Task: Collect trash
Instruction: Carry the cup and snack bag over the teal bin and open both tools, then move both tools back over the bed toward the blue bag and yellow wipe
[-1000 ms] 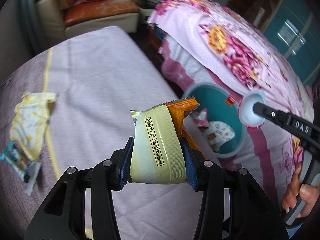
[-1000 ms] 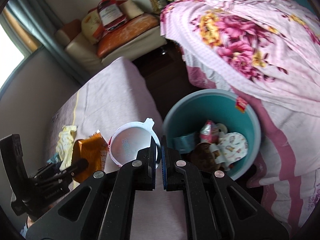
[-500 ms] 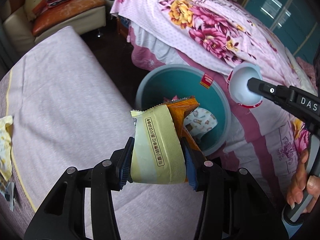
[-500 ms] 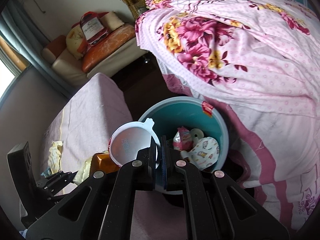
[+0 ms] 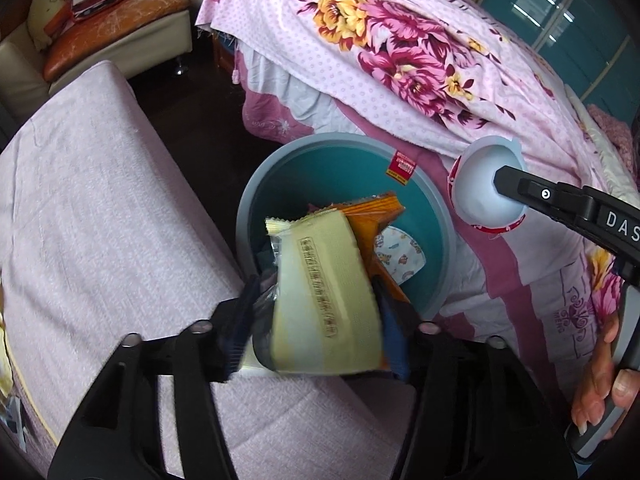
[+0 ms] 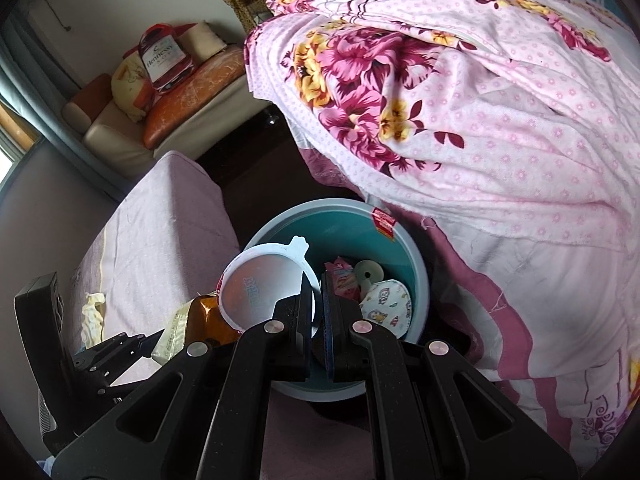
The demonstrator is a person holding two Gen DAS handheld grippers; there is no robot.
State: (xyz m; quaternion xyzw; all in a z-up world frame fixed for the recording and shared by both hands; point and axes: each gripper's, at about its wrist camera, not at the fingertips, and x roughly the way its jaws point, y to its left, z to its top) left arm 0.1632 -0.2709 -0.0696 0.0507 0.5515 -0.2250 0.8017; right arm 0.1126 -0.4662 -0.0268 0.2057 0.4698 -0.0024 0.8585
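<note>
A teal bin [image 5: 256, 184] with a grey rim [image 6: 420, 280] stands on the floor between two beds. My left gripper [image 5: 314, 320] hangs over its near edge, jaws opening. Between them sit a pale yellow wrapper [image 5: 324, 300] and an orange wrapper [image 5: 372, 212], tilted; a gap shows at the left pad. My right gripper [image 6: 318, 292] is shut on the rim of a white plastic cup [image 6: 260, 292] above the bin. In the left wrist view this gripper [image 5: 498, 184] and the cup [image 5: 476, 188] sit at the bin's right edge.
Trash lies in the bin, including a patterned mask [image 6: 384, 304]. A pink floral quilt [image 5: 400, 40] hangs over the bed beside it. A lilac-covered bed [image 5: 100, 220] lies to the left with a yellow wrapper [image 6: 92, 312] on it. A sofa [image 6: 180, 112] stands behind.
Both grippers have moved over the bin. The left jaws have spread wider and the wrappers between them have tipped to the side. The right gripper keeps its hold on the cup.
</note>
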